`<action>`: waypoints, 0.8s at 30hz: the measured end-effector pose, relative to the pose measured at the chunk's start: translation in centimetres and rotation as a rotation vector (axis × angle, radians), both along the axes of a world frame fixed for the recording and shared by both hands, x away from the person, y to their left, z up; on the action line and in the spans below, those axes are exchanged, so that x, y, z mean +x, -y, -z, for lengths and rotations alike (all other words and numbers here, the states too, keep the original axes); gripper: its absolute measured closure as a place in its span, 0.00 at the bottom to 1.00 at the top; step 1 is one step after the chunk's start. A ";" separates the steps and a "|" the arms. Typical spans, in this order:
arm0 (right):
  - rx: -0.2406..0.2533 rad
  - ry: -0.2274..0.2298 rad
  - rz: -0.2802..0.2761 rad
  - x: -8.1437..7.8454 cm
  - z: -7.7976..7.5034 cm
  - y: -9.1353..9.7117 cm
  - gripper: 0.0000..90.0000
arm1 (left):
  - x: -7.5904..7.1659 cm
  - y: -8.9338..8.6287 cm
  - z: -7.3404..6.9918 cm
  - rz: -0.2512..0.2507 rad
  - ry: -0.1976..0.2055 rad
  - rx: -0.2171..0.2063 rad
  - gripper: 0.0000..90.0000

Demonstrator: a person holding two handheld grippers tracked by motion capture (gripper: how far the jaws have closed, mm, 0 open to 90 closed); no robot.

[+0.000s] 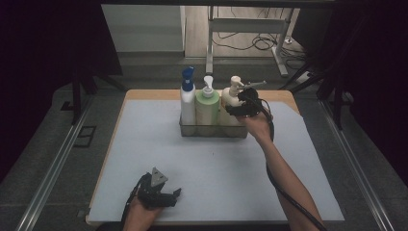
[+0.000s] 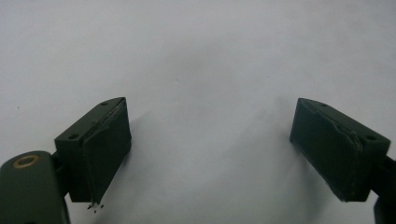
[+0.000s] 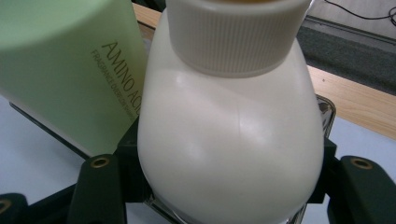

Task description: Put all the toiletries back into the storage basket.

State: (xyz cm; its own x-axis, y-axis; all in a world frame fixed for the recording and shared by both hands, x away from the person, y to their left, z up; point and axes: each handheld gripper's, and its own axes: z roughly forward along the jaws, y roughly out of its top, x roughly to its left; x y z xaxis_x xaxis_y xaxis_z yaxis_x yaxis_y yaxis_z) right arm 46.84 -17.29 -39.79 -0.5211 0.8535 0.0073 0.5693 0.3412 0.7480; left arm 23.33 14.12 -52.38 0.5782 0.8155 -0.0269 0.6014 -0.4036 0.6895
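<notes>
Firmly clamped on cream bottle in basket, right gripper jaws half-spread, left gripper jaws wide apart, empty over desk.

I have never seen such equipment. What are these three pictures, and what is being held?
A person holds a hand tool with two black jaws in each hand. The high view looks down on a table with a grey mat. The other two pictures come from cameras riding on the tools.

A clear tray at the far side holds three bottles: a blue-topped bottle, a green bottle and a cream bottle. The right gripper has its jaws on both sides of the cream bottle, pressing it. The left gripper rests near the front edge, open, holding nothing.
</notes>
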 end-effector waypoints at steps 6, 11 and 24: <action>-0.004 0.012 -0.012 -0.3 0.2 0.1 0.40 | 0.0 0.0 0.0 -0.001 0.000 0.001 0.14; 0.001 0.014 -0.024 -0.2 0.2 0.3 0.39 | 0.0 0.0 0.0 -0.001 0.002 0.000 0.14; 0.015 0.034 -0.053 -1.1 -0.4 0.7 0.31 | 0.0 0.0 0.0 -0.001 0.003 0.000 0.14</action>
